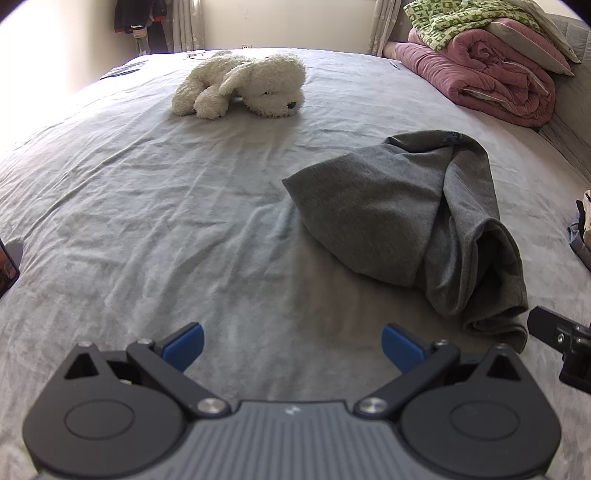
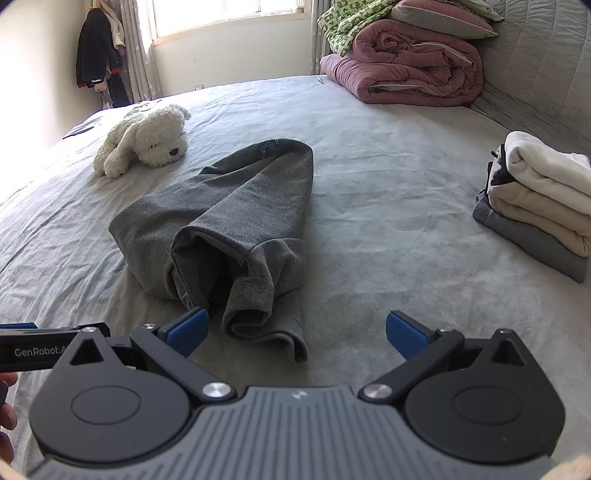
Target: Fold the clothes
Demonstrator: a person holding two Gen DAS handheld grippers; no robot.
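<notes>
1. Two grippers were observed over the bed (image 1: 147, 206); the left gripper (image 1: 291, 345) and the right gripper (image 2: 297, 332) each had blue-padded fingers spread wide, with nothing held between them.
2. No containers were present. The nearest equivalent was a stack of folded clothes (image 2: 539, 206), well to the right of the right gripper's fingers: cream pieces on top of a grey ribbed one, edges squared.
3. The task's item, a grey garment (image 2: 229, 221), lay crumpled directly ahead of the right gripper's fingers, its hemmed end just beyond the left fingertip (image 2: 190, 330). From the left wrist view the garment sat ahead and right of the fingers.
4. Garment material: soft heathered knit, rolled into loose tubes at the near end, flatter and tapering at the far end.
5. The bed sheet was pale grey, finely wrinkled.
6. A white plush dog (image 1: 240, 86), shaggy pile, lay far ahead of the left gripper's fingers.
7. Rolled pink quilt (image 2: 406, 62) and green patterned blanket (image 2: 347, 26) were piled at the far right.
</notes>
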